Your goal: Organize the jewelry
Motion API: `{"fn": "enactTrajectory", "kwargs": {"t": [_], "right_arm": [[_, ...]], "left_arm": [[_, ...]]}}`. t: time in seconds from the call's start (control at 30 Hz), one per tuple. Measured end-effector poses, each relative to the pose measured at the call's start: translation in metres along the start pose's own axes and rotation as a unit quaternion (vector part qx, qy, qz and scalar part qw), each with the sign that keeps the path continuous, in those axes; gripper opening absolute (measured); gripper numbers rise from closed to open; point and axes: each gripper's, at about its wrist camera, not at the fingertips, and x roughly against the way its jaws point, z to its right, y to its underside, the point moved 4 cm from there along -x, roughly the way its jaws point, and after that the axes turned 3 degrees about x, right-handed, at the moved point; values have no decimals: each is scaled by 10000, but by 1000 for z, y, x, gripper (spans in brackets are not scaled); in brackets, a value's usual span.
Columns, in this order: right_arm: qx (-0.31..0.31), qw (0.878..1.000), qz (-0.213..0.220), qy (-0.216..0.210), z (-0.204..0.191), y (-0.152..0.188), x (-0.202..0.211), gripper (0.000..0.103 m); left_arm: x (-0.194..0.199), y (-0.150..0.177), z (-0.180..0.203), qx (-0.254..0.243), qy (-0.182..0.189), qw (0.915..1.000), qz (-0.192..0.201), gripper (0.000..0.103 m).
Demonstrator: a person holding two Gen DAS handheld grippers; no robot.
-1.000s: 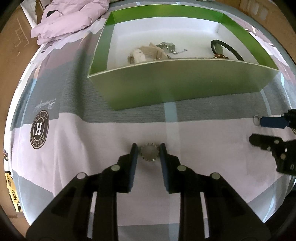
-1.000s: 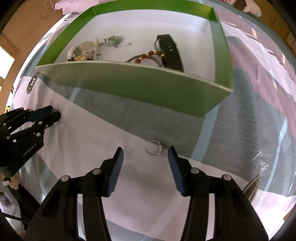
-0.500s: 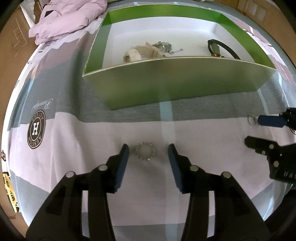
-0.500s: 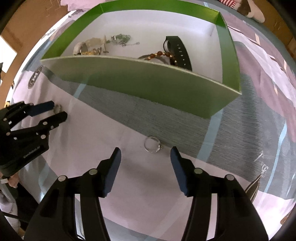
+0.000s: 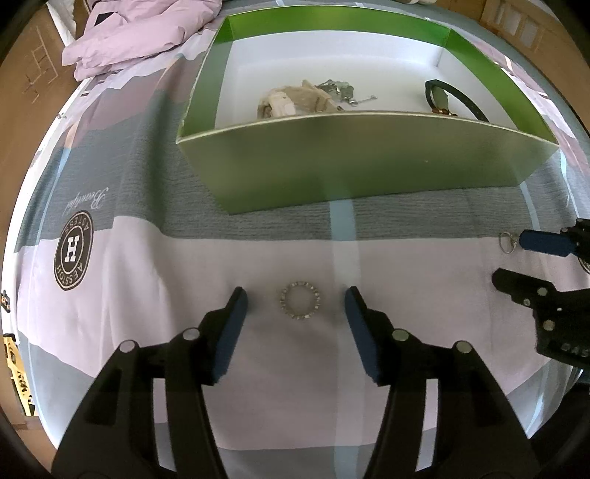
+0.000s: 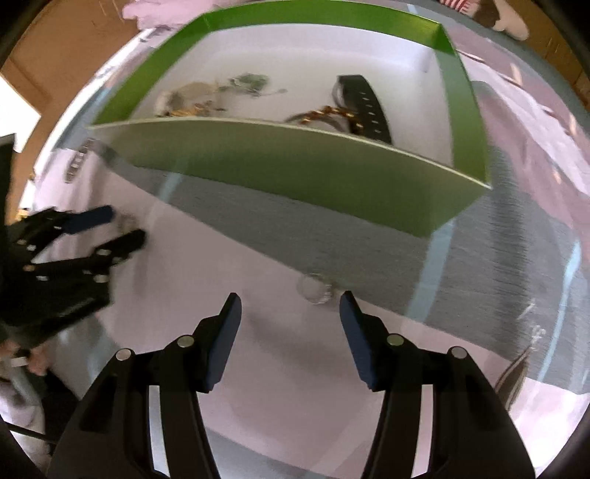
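Two grippers hang over a bedsheet (image 5: 184,265) in lilac and grey blocks. The left gripper (image 5: 296,294) has its jaws apart, having just been opening, and a small beaded ring (image 5: 299,299) lies flat on the sheet between them, touched by neither pad. The right gripper (image 6: 290,300) also has its jaws apart; a thin ring (image 6: 314,289) lies on the sheet just ahead of them, nearer its right finger and untouched, though this view is blurred. Beyond both stands a green box (image 5: 368,162) with a white floor, holding a pale bundle (image 5: 291,101), some silvery pieces (image 5: 337,88) and a dark strap (image 6: 363,101). A lilac cloth (image 5: 136,33) lies bunched at the far left.
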Motion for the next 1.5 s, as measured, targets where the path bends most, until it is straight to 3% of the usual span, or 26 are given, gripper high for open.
{"fn": "enactTrajectory", "kwargs": {"t": [0.13,0.2,0.27,0.53,0.63,0.8,1.0,1.13,1.27,1.37,1.5], "right_arm": [[43,9984,51,557,5,-4,-3,56],[-179,9961,93,856,18,-8,-1,56],[-530,9945,72,897,33,-8,0,56],[-979,9926,520,-495,32,-19,15,56],[-953,9930,186,-669,28,-17,4,56],[-592,9929,79,-1026,4,-4,14,56],[-727,9954,128,-610,24,-1,18,56],[-635,9970,55,-428,26,-2,9,56],[-559,9981,34,-239,27,-1,5,59],[-536,9984,40,-156,29,0,5,59],[-574,9982,23,-150,33,1,6,59]], "left_arm": [[-2,-2,-4,33,58,10000,-18,58],[1,-2,-4,68,116,9999,2,58],[5,-3,-2,67,242,9997,39,58],[17,-8,-2,178,657,9973,290,58],[13,-9,-7,287,668,9971,208,58],[11,-6,-6,356,693,9969,138,58],[1,-6,-6,414,582,9974,71,56],[-2,-7,-11,556,530,9970,51,45],[2,-3,-4,361,467,9983,24,37],[8,4,13,93,719,9974,17,37],[16,9,32,-281,693,9971,112,37]]}}
